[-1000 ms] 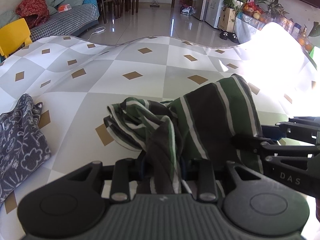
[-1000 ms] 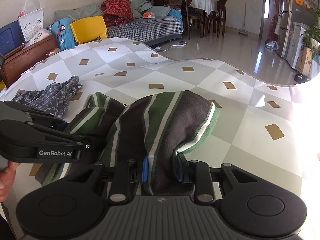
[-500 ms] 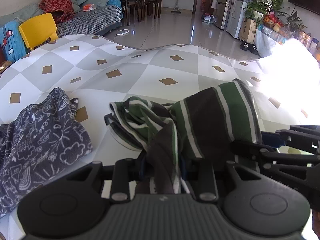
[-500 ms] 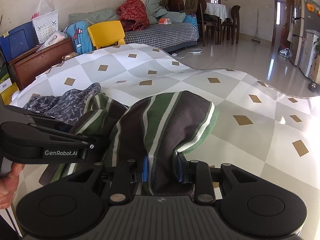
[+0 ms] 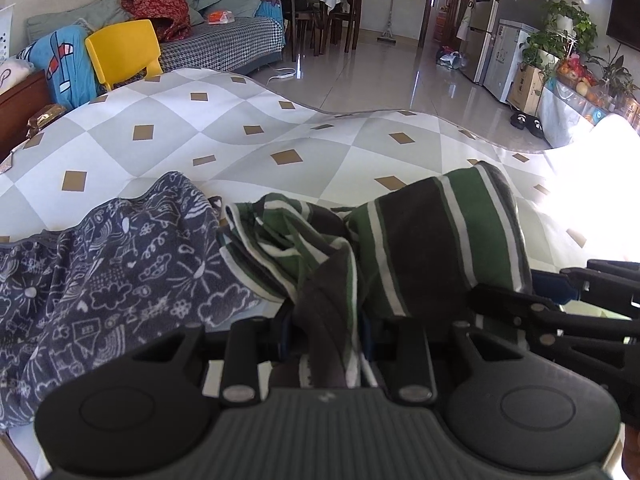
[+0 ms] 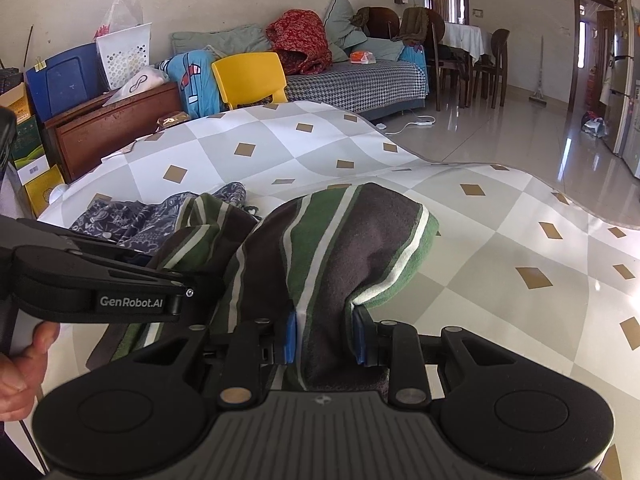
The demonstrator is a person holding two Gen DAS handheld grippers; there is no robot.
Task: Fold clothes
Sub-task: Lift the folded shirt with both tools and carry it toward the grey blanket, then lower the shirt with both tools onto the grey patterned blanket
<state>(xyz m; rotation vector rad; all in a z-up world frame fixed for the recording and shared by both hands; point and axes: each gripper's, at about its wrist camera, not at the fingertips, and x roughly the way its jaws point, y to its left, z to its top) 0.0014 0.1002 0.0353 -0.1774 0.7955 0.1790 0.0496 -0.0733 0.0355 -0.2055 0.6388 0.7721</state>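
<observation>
Navy garment (image 5: 100, 280) nearer, striped garment (image 6: 340, 240) clamped

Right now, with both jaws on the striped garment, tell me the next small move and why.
Probably draw the two grippers apart to stretch the striped garment flat. Both the left gripper and right gripper pinch it close together, so it hangs bunched and crowds the patterned navy cloth on the table.

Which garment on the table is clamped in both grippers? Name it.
The green-striped garment, clamped by the left gripper and right gripper; the navy patterned garment lies loose.
</observation>
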